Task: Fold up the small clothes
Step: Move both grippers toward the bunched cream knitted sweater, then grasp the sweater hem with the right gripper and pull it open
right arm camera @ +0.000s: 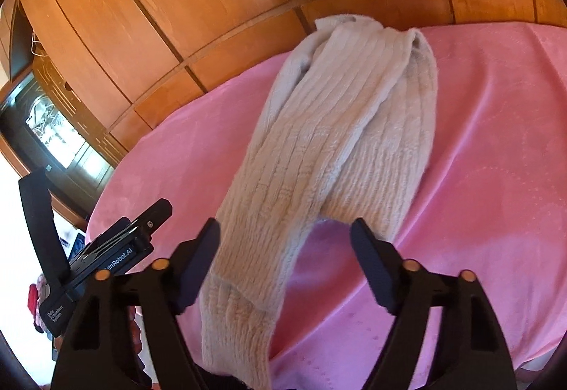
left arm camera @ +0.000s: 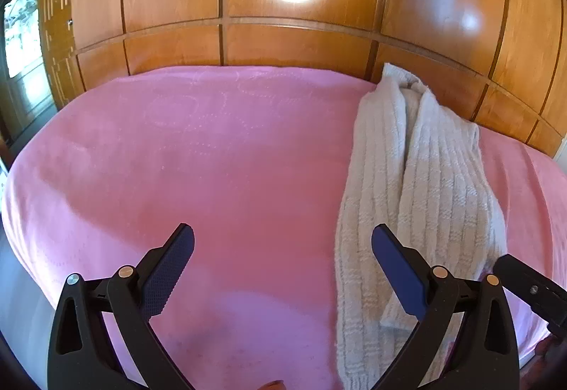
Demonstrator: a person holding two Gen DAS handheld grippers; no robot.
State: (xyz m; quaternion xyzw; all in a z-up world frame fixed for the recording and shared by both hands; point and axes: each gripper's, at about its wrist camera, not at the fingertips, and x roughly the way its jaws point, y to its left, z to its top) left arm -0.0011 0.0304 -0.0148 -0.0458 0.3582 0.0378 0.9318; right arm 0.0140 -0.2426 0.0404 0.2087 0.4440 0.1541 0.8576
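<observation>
Between the left gripper's spread fingers lay bare pink blanket, and the stretch ahead of them and off to their left was open up to the wooden wardrobe that walled off the far edge. The knitted garment ran just beside and under the right finger. The right gripper's fingers straddled the garment's near end; bare blanket lay to their right.
</observation>
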